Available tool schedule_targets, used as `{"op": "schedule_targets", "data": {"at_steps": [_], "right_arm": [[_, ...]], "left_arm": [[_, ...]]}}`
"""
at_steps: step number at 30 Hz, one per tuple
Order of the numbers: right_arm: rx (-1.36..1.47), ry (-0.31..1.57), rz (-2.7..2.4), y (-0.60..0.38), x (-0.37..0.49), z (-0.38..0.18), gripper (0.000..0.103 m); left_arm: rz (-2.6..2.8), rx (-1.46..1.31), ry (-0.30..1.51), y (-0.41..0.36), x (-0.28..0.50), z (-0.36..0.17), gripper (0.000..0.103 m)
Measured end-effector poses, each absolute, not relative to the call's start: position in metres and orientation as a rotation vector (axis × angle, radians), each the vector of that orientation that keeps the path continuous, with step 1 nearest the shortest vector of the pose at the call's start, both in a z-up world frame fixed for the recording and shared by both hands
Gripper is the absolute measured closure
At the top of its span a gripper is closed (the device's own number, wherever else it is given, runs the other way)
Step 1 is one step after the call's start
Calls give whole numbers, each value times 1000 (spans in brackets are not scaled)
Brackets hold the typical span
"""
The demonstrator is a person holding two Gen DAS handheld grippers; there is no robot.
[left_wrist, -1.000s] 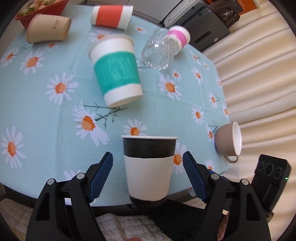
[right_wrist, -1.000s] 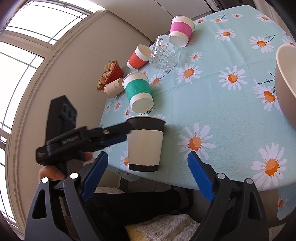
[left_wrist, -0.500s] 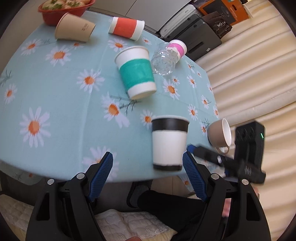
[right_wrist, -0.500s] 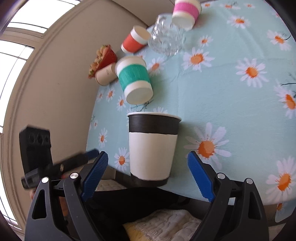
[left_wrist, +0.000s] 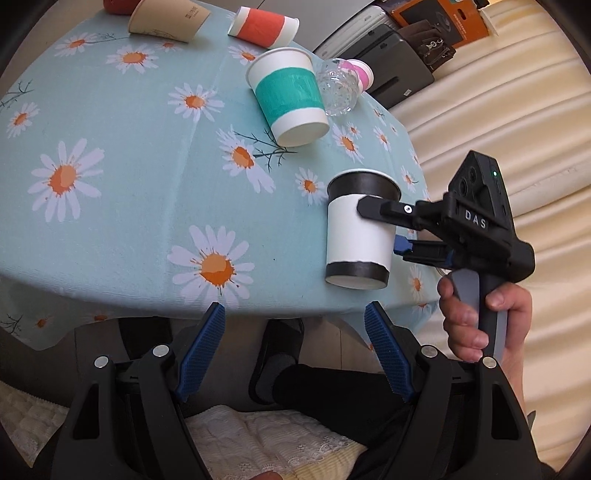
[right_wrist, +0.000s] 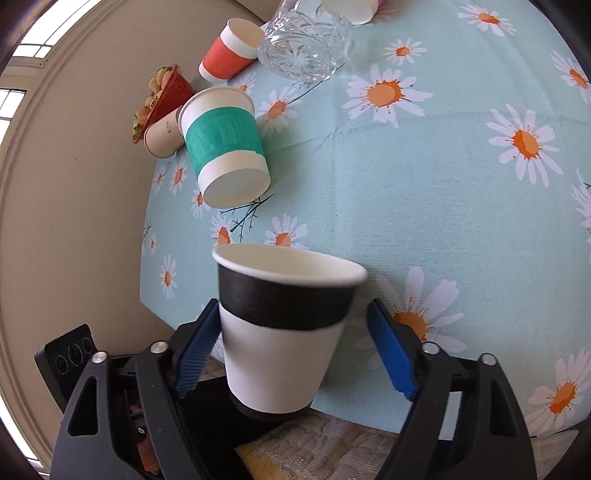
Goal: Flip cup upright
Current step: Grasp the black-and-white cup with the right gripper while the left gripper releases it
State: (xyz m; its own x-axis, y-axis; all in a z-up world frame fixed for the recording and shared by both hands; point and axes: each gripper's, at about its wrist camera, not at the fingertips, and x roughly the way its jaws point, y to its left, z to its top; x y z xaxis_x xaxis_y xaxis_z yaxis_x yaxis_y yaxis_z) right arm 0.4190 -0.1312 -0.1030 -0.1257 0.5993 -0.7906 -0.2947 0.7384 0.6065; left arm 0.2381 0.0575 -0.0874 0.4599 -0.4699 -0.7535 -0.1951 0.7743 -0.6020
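Observation:
A black-and-white paper cup [left_wrist: 357, 230] stands upright at the near edge of the daisy tablecloth [left_wrist: 122, 147]. In the right wrist view the cup [right_wrist: 284, 332] sits between the open blue pads of my right gripper [right_wrist: 295, 350]; the left pad is at the cup's wall, the right pad stands apart. The left wrist view shows the right gripper [left_wrist: 384, 229] reaching around the cup from the right. My left gripper [left_wrist: 295, 347] is open and empty, off the table's near edge.
A teal-banded cup [left_wrist: 290, 96] lies on its side behind the black cup, next to a cut-glass tumbler [left_wrist: 337, 92] and a pink cup [left_wrist: 360, 74]. An orange cup [left_wrist: 264, 26] and a tan cup [left_wrist: 168, 20] lie farther back. A red snack bowl [right_wrist: 162, 96] is at the far edge.
My left gripper pulled back and left, away from the cup. My right gripper moved in around the cup, which now sits between its pads.

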Motion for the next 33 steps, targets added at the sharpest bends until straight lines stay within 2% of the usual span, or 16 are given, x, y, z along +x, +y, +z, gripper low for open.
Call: {"op": "schedule_targets", "data": {"at_steps": [4, 17, 22, 33], "right_arm": [[227, 1518, 775, -127, 417, -102, 33], [116, 1395, 780, -120, 400, -68, 34], [88, 1291, 796, -119, 382, -49, 34], [37, 931, 725, -129, 349, -20, 34]], "left_arm": [[-202, -708, 1084, 57, 235, -91, 27], [-242, -743, 996, 67, 223, -86, 27], [-247, -719, 956, 68, 219, -80, 27], [-262, -690, 866, 68, 208, -68, 27]]}}
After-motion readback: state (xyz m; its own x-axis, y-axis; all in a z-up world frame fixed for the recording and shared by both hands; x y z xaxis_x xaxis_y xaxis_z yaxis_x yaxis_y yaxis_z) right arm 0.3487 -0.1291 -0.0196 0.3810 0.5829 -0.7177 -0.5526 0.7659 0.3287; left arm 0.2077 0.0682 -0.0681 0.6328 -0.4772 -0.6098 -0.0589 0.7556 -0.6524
